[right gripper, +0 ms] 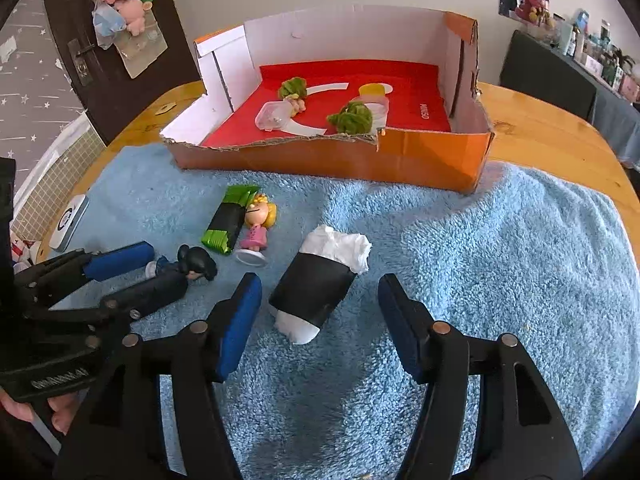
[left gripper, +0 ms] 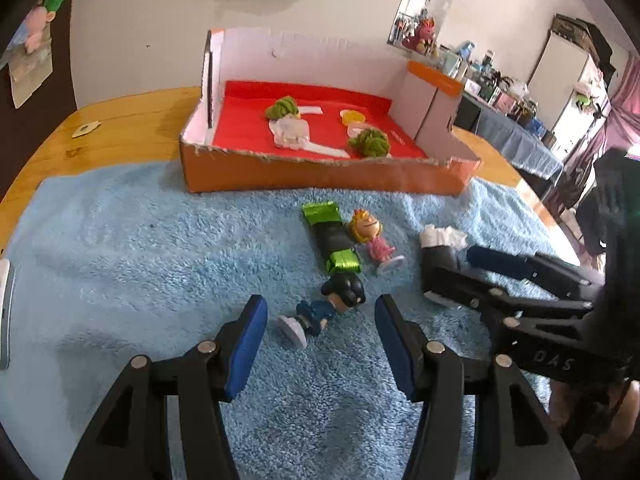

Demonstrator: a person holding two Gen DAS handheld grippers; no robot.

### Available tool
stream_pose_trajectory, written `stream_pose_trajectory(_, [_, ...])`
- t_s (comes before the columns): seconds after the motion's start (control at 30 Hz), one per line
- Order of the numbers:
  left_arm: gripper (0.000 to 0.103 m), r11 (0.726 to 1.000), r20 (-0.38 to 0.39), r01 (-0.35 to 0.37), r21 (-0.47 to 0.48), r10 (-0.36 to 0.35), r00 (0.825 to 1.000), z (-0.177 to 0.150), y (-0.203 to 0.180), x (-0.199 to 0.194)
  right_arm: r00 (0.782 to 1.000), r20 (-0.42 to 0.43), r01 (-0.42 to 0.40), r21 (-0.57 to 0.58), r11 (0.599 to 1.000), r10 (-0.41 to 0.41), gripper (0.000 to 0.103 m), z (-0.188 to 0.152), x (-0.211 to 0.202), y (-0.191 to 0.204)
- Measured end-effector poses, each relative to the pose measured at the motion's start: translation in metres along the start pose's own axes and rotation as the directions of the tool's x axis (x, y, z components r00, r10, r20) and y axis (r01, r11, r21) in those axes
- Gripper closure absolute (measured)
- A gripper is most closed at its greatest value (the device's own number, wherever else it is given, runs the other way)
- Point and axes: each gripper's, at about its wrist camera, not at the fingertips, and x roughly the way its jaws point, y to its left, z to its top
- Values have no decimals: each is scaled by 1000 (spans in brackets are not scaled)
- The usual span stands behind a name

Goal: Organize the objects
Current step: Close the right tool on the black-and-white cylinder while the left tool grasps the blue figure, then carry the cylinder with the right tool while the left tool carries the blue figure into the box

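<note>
Pick-up step, nothing grasped yet. Your left gripper [left gripper: 320,320] stands with jaws released around the dark-haired figurine [left gripper: 324,308] lying on the blue towel [left gripper: 140,248]. Your right gripper [right gripper: 320,300] stands likewise released around the black-banded roll [right gripper: 320,280]. Next, clench both and carry them to the orange box [right gripper: 340,160].

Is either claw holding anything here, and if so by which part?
Nothing is held. The left claw stands open around the dark-haired figurine; the right claw stands open around the black-wrapped roll.

Bright daylight, soft shadows, glare on window, strong fisheye bending, dark corners
</note>
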Motion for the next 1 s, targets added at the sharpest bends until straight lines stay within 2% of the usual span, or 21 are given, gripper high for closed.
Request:
stream_pose_trajectory(0.13, [49, 1000, -6, -7, 18, 7, 1000, -1, 1, 5, 1000, -8, 1, -9, 1000, -1, 43, 3, 6, 2])
stream_pose_trajectory(0.2, [61, 999, -3, -16, 38, 16, 1000, -1, 0, 6, 1000, -19, -5, -9, 1000, 5, 44, 4, 11, 4])
stream_pose_trajectory(0.3, [62, 998, 5, -23, 66, 23, 1000, -1, -5, 6, 1000, -20, -10, -13, 1000, 9, 59, 3, 14, 8])
stream_pose_trajectory(0.33, [65, 997, 9, -24, 79, 24, 1000, -2, -7, 6, 1000, -19, -11, -16, 1000, 11, 61, 4, 15, 8])
stream_pose_trajectory(0.37, [74, 996, 9, -20, 86, 19, 1000, -2, -9, 6, 1000, -20, -19, -15, 1000, 18, 62, 4, 15, 8])
stream_pose_trajectory(0.47, [74, 995, 8, -7, 96, 6, 1000, -2, -13, 7, 999, -19, -26, -18, 1000, 25, 64, 5, 14, 8])
stream_pose_trajectory(0.6, [75, 998, 2, 28, 53, -28, 1000, 0, -6, 7, 999, -18, -32, -18, 999, 31, 66, 4, 12, 9])
stream_pose_trajectory(1.0, [75, 999, 39, 14, 30, -15, 999, 3, -4, -6, 999, 12, -45, -18, 999, 45, 66, 3, -1, 11])
